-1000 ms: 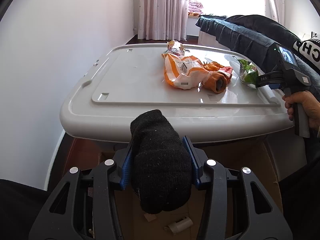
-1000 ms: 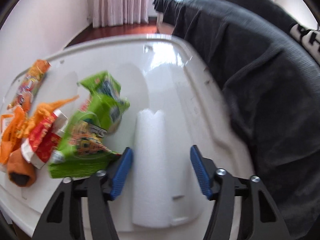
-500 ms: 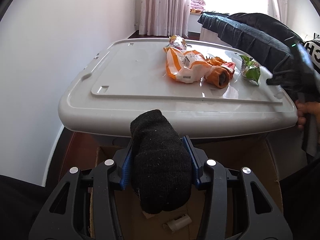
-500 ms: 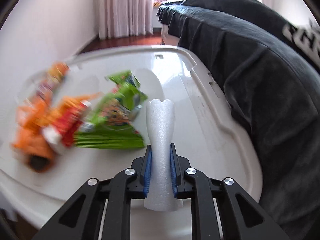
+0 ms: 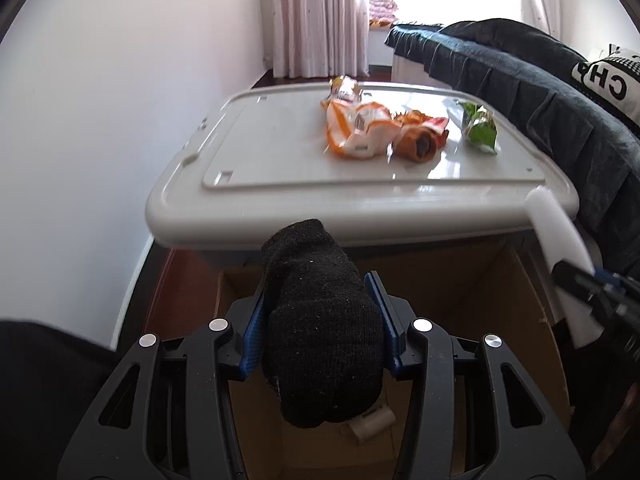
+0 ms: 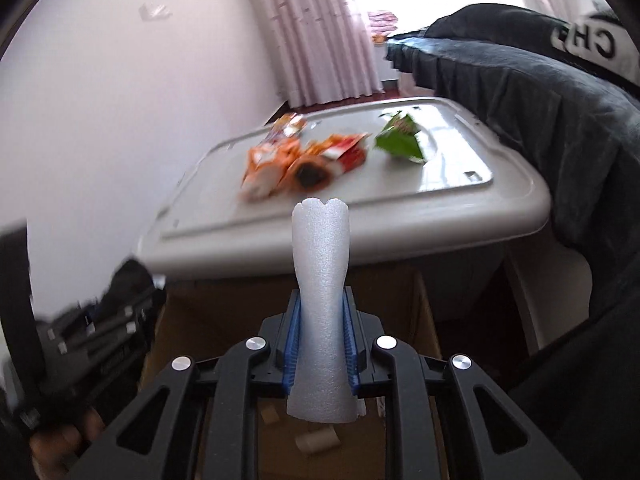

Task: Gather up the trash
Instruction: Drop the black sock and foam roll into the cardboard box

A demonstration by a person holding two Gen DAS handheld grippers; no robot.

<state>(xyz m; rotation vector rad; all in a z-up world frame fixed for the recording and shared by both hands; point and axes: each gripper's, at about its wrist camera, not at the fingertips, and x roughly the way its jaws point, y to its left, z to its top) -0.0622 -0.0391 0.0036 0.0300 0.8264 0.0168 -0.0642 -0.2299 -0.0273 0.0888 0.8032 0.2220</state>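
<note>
My left gripper (image 5: 318,320) is shut on a black knitted sock (image 5: 320,320) and holds it above an open cardboard box (image 5: 520,292). My right gripper (image 6: 320,316) is shut on a white foam piece (image 6: 320,280), also over the box (image 6: 400,292); the foam also shows at the right of the left wrist view (image 5: 556,232). On the white bin lid (image 5: 280,152) lie orange wrappers (image 5: 356,128), an orange sock (image 5: 416,144) and a green wrapper (image 5: 480,128).
A white wall runs along the left. A dark blanket-covered sofa (image 5: 540,80) borders the lid on the right. Small scraps (image 6: 316,438) lie on the box floor. Curtains (image 5: 320,16) hang at the back.
My right gripper closed on the foam piece, lifted it off the lid and pulled back over the box. My left gripper drew back slightly, still holding the black sock.
</note>
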